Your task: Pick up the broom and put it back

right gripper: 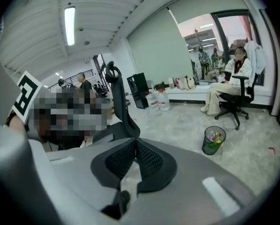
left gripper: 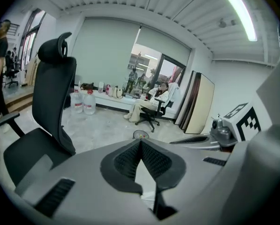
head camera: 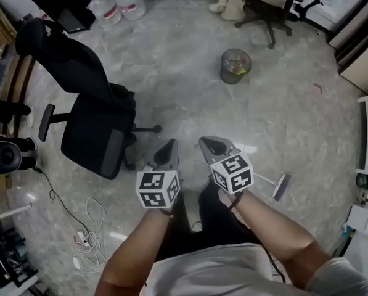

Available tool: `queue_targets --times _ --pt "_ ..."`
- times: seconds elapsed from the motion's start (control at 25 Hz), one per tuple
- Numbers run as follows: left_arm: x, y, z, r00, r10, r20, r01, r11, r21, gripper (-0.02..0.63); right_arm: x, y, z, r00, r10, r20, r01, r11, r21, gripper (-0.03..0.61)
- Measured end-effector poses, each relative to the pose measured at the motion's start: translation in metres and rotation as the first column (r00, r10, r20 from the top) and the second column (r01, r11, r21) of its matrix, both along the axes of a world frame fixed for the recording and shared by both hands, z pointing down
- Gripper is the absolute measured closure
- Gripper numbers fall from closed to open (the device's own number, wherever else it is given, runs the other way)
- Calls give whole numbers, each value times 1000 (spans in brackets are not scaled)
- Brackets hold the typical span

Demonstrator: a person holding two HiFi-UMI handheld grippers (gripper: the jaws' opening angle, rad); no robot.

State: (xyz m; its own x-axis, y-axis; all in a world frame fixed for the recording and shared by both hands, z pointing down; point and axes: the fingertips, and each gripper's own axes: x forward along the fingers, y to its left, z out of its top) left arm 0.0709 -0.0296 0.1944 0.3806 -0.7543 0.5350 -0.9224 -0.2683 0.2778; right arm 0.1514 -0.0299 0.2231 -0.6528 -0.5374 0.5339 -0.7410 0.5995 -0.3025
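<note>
Left hand-held gripper [head camera: 169, 145]: jaws closed tip to tip, nothing between them, above the floor [head camera: 184, 97].
Right hand-held gripper [head camera: 209, 143]: jaws closed, empty, just beside the left one.
Broom [head camera: 280, 186]: lies on the floor, right of both grippers, untouched.
Chair [head camera: 91, 128]: black, at left.
Bin [head camera: 235, 66]: farther off.

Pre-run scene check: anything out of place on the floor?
The broom lies flat on the floor at lower right, not stowed. Loose cables sprawl below the chair.
</note>
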Motion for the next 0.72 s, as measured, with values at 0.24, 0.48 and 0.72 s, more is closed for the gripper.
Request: queue_targets --times 0.24,0.48,0.72 --pt "2 5 182 997 65 -28 -70 978 -196 609 3 -6 188 992 -40 -119 23 990 -143 549" --pt "-17 0 343 997 56 -50 -67 960 -272 609 -8 -10 374 970 -142 -197 88 961 -261 519" --pt "-27 12 479 996 56 -72 -76 944 -321 609 -17 7 552 902 -325 -284 207 903 -376 482"
